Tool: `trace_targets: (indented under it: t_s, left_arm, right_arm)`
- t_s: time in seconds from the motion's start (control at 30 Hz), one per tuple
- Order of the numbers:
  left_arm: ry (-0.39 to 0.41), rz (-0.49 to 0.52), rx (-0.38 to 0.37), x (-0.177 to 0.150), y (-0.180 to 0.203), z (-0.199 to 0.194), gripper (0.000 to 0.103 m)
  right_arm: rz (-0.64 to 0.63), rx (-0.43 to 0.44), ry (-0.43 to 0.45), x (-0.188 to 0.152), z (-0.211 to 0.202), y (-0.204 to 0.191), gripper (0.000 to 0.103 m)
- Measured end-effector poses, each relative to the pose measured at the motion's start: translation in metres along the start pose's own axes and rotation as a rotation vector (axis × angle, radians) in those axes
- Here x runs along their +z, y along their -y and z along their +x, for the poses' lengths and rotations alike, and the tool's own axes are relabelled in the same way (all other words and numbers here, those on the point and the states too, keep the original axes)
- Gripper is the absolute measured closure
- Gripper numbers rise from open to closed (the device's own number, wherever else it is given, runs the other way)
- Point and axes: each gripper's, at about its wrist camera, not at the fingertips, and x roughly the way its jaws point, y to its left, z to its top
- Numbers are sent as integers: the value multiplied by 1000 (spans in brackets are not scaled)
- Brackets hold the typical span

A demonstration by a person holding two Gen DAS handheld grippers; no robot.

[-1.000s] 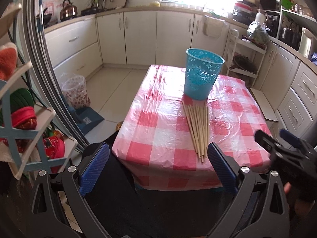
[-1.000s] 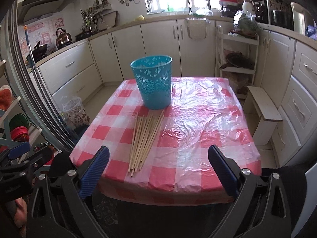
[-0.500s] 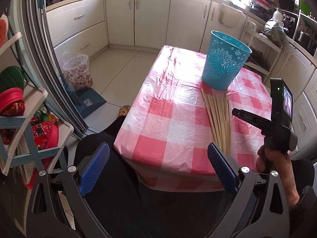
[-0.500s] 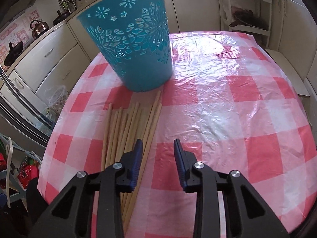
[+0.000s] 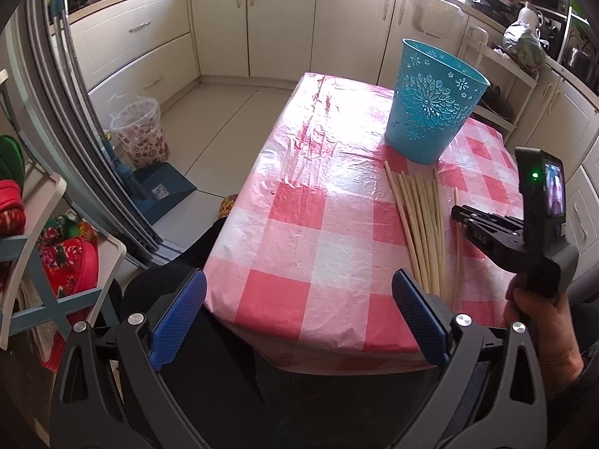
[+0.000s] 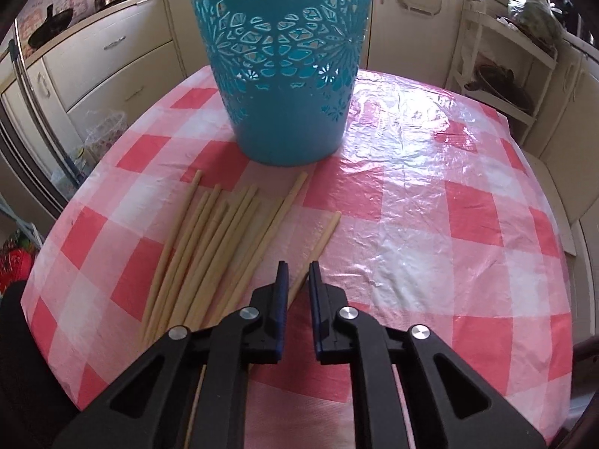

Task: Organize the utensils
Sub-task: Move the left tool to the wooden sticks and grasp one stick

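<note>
The table (image 5: 299,247) is a rectangle under a glossy, crinkled plastic cloth checked in pink-red and white, its film catching the window light in wrinkled streaks. Behind it run smooth cream cabinets (image 5: 280,22) with small metal handles. On the cloth stands the blue basket (image 6: 288,63), a tapered round bucket of hard turquoise plastic, its wall cut through with a lace of flowers and petals above a solid base. On the floor to the left sits a small floral-patterned bin (image 5: 140,133) lined with clear plastic.

The chopsticks (image 6: 213,247) are long, thin, pale bamboo rods with a matte finish, lying flat in a loose fan just in front of the basket, their far ends close to its base without clearly touching it. One single chopstick (image 6: 322,239) lies slightly apart on the right side of the bundle.

The right gripper (image 6: 297,273), black with dark blue ribbed pads, is low over the cloth with its jaws narrowed to a slim gap; the single chopstick runs into that gap, though whether the pads actually press it cannot be told. The left gripper (image 5: 299,314) hangs back at the table's near edge, jaws spread wide and holding nothing, the bundle lying ahead and to its right
</note>
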Motion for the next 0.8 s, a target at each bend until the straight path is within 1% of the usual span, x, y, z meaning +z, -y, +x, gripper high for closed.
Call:
trace_targets:
  t_s: [0.07, 0.1, 0.2, 0.27, 0.37, 0.43, 0.6, 0.73, 0.8]
  left_arm:
    - [-11, 15, -5, 6, 8, 9, 8]
    - [-11, 23, -7, 9, 12, 14, 8]
    - [-27, 53, -16, 20, 30, 32, 8]
    - [-42, 71, -16, 28, 42, 47, 8]
    - [-81, 71, -26, 41, 59, 76, 8]
    - [-91, 66, -15, 48, 65, 91, 8]
    - [-114, 38, -16, 62, 73, 118, 8]
    - [-133, 32, -13, 68, 81, 134, 12]
    - [-135, 42, 4, 70, 87, 139, 14]
  right_arm:
    - [-31, 43, -14, -1, -1, 3, 92]
    - [-36, 93, -12, -5, 6, -2, 92]
    - [-77, 121, -32, -7, 2, 5, 92]
    - [-49, 141, -34, -9, 0, 12, 92]
    - [5, 182, -15, -11, -1, 21, 91]
    - [16, 188, -9, -11, -3, 25, 91]
    - [27, 213, -9, -12, -7, 33, 91]
    - [39, 230, -12, -11, -7, 36, 91]
    - [44, 241, -14, -13, -10, 36, 91]
